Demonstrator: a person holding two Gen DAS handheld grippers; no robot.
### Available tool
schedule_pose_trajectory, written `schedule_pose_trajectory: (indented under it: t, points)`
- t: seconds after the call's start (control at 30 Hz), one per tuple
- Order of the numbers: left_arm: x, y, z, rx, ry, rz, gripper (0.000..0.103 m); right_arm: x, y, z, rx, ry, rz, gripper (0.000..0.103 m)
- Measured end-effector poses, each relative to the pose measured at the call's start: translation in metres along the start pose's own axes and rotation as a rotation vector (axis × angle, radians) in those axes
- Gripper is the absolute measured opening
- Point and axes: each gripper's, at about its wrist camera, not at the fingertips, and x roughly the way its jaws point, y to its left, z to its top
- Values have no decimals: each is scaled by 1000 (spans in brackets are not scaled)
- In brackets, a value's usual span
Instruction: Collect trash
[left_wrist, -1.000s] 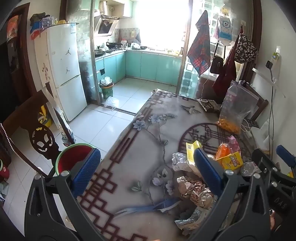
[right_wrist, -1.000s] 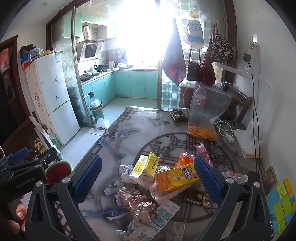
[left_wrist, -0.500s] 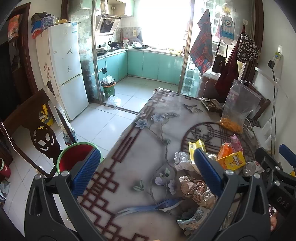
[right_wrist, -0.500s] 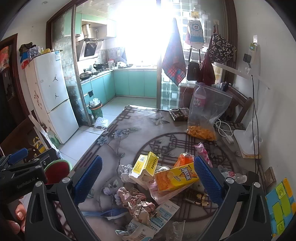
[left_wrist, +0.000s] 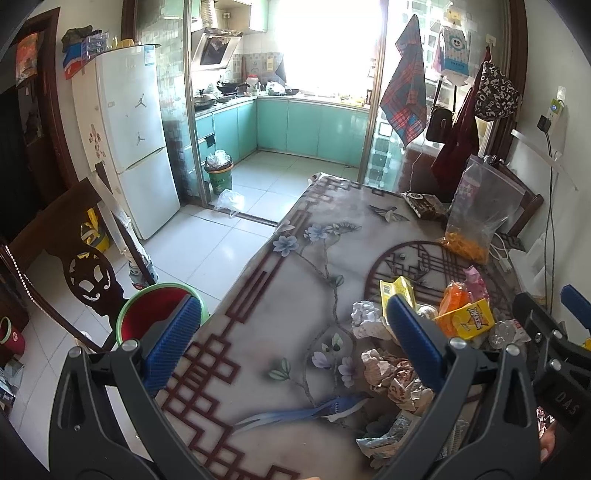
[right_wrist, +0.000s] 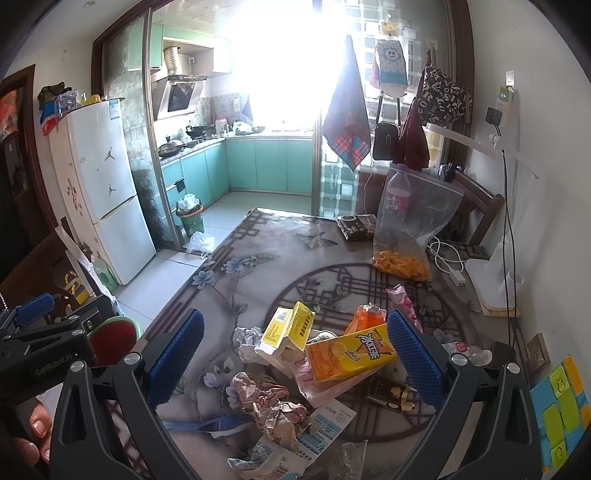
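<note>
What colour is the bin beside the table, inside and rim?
The bin is red inside with a light green rim, clearest in the left wrist view.

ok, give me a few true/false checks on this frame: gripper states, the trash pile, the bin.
1. Both the left gripper and the right gripper are open and hold nothing. True.
2. The yellow-orange snack packet lies in the green-rimmed red bin. False: it lies on the patterned table.
3. The crumpled brown paper wad lies on the table. True.
4. The clear plastic bag of orange snacks lies flat. False: it stands upright.
</note>
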Motion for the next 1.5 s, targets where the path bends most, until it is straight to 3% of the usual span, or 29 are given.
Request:
schedule_pose_trajectory:
  t: [0.67, 1.23, 1.37, 1.5]
  points:
    - [2, -3, 1, 10, 7, 10, 99, 6, -2, -1, -4, 9, 2, 96]
    - [12, -6, -2, 23, 29, -12, 99, 20, -29, 0, 8, 42, -41, 96]
    - [18, -4, -4, 15, 42, -35, 99, 37, -36, -3, -33, 111, 53, 96]
    - [32, 0, -14, 23, 79, -58, 99, 62, -52, -21, 12, 212, 129, 96]
